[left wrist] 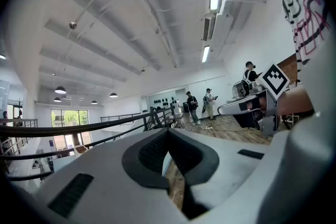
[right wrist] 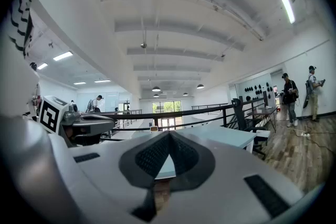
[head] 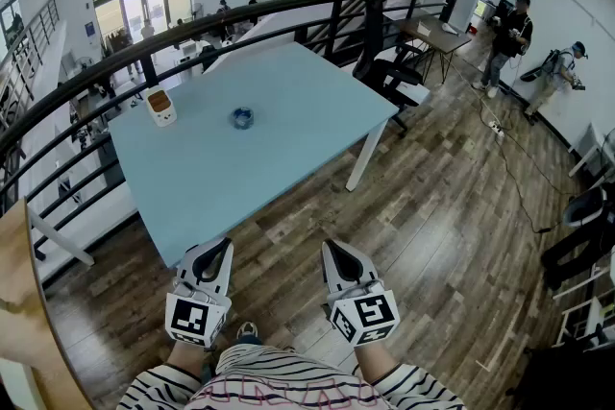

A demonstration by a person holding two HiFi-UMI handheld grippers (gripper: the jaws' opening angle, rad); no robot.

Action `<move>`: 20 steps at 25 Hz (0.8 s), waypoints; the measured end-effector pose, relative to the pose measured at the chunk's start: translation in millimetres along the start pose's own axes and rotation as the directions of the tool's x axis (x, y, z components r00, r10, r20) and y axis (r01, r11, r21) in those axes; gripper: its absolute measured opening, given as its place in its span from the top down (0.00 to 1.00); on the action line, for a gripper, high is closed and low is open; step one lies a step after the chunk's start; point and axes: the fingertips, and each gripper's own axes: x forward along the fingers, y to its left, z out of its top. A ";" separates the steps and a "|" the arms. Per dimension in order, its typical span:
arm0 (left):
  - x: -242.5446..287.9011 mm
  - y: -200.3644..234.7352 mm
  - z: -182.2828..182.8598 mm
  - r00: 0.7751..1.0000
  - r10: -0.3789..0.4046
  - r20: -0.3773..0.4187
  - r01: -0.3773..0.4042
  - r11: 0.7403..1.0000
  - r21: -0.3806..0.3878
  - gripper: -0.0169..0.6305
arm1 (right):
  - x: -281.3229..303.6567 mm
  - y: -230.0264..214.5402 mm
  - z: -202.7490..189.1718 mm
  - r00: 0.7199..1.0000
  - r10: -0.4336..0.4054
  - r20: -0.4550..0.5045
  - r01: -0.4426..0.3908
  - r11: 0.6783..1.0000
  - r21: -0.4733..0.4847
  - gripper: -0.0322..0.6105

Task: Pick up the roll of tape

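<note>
While right hand-held gripper (head: 329, 250) hangs closed, roll of tape (head: 242, 117) — well ahead.

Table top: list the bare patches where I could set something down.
The table is mostly bare. Widest patch: from the roll of tape to the near edge. Also free: the far right corner, between tape and railing. Tightest spot: the gap between the white cup and the tape.

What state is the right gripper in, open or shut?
Shut. In its own view the right gripper has its jaws meeting at the tips, with nothing between them.
</note>
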 end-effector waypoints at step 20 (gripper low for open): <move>53.3 -3.2 -23.8 0.993 -0.104 -0.059 0.104 0.995 -0.003 0.63 | 37.4 -30.7 -13.1 0.999 0.043 -0.010 -0.042 0.997 0.072 0.61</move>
